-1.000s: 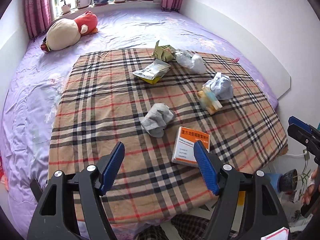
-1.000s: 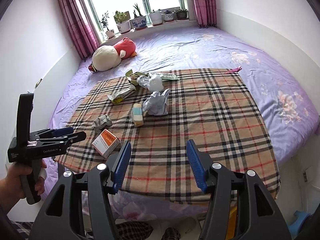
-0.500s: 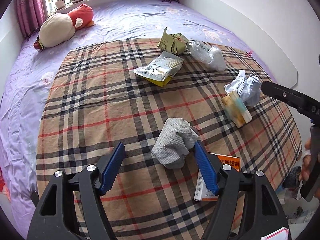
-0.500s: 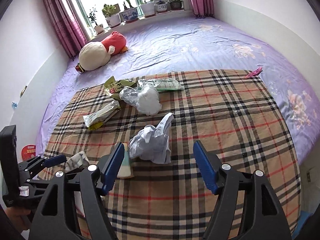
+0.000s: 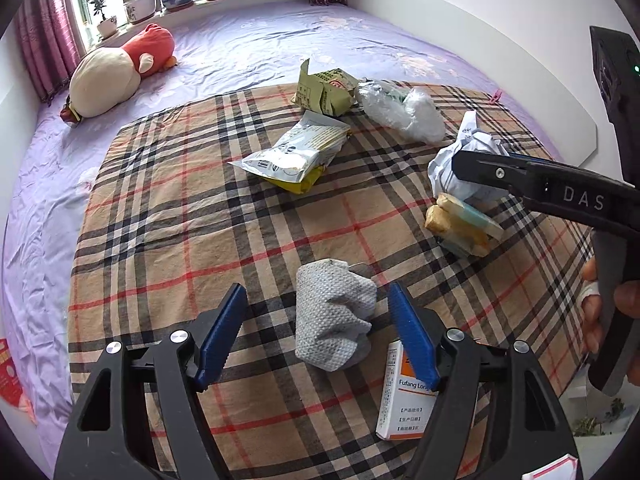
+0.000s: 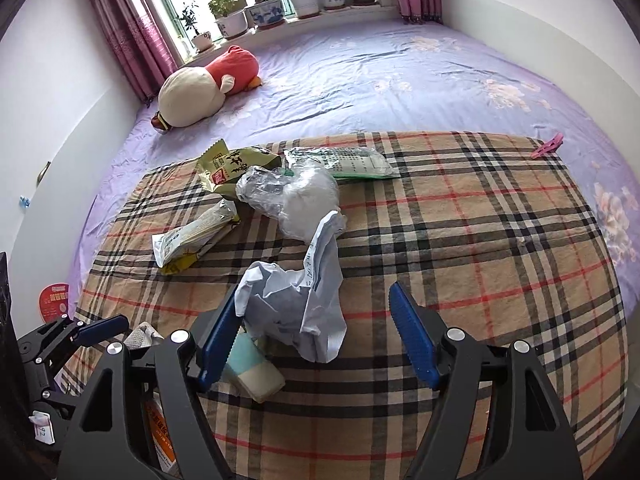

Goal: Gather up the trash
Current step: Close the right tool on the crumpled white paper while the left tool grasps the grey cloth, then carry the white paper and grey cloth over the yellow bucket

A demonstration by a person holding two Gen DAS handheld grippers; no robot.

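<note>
Trash lies on a plaid cloth [image 5: 168, 216] on the bed. My left gripper [image 5: 320, 334] is open, its blue pads on either side of a crumpled grey tissue [image 5: 332, 316]. An orange-and-white medicine box [image 5: 404, 396] lies under its right finger. My right gripper [image 6: 316, 334] is open around a crumpled white paper [image 6: 296, 300], its left pad touching it; it shows in the left wrist view [image 5: 460, 166] above that paper [image 5: 444, 168]. A small yellow-and-teal packet [image 6: 252, 372] lies beside the paper.
Farther back lie a silver snack bag [image 5: 296, 152], an olive green bag [image 5: 324, 90], a clear plastic bag [image 5: 404, 110] and a flat green-printed wrapper [image 6: 344, 162]. A plush toy [image 5: 116, 74] lies near the window. A pink peg [image 6: 546, 146] sits at the cloth's far right edge.
Both grippers have moved forward and down over the cloth. The left one now brackets the grey tissue; the right one now brackets the crumpled white paper. Both stay open.
</note>
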